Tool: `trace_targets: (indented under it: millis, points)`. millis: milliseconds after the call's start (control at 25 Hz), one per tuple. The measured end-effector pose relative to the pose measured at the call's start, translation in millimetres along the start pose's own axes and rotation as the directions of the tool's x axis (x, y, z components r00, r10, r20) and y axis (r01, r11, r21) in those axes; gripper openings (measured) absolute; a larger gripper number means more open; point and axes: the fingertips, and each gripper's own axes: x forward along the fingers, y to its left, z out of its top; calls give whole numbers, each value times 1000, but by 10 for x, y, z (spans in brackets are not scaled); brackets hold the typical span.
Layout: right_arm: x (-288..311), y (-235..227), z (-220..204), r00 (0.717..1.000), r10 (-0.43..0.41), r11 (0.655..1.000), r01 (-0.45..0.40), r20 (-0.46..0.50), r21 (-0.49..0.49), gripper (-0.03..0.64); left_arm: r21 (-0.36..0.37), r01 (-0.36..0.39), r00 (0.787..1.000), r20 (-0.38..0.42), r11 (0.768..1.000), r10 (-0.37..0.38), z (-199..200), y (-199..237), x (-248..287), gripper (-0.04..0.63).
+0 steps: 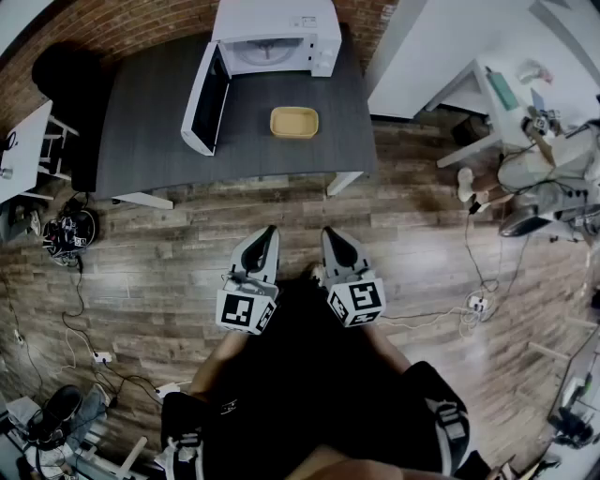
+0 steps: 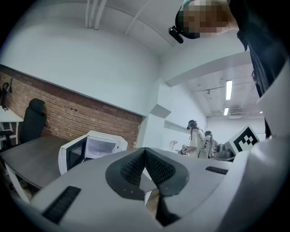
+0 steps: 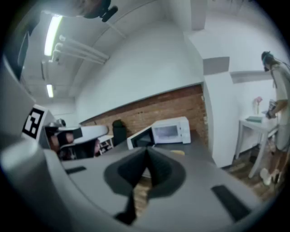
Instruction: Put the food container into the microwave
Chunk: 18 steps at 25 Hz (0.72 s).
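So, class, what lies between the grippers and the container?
Head view: only floor and bare table lie between left gripper, right gripper and container.

Bright, even indoor light; ceiling tube lamps (image 2: 228,89) glow; heavy fisheye bending, dark corners; near foreground soft.

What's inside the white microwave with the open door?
Only a pale round turntable shows inside the white microwave; the cavity's back is hidden. The yellow food container sits outside on the grey table.

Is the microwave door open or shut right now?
Open. The microwave has its door swung out at the left, baring the white inside.
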Motion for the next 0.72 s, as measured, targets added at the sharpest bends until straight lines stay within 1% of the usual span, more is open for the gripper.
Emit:
trace_targets:
  millis: [120, 400, 720]
  points:
    - [4, 8, -3, 1000, -3, 1000, 3, 0, 8, 32, -9, -5, 1000, -11, 1000, 5, -23, 14, -13, 34]
    - [-4, 31, 5, 1000, -7, 1000, 7, -9, -1, 32, -21, 0, 1000, -9, 1000, 0, -38, 15, -37, 34]
    - [39, 131, 1, 1000, 1, 1000, -1, -7, 19, 33, -42, 15, 1000, -17, 999, -15, -61, 70, -84, 34]
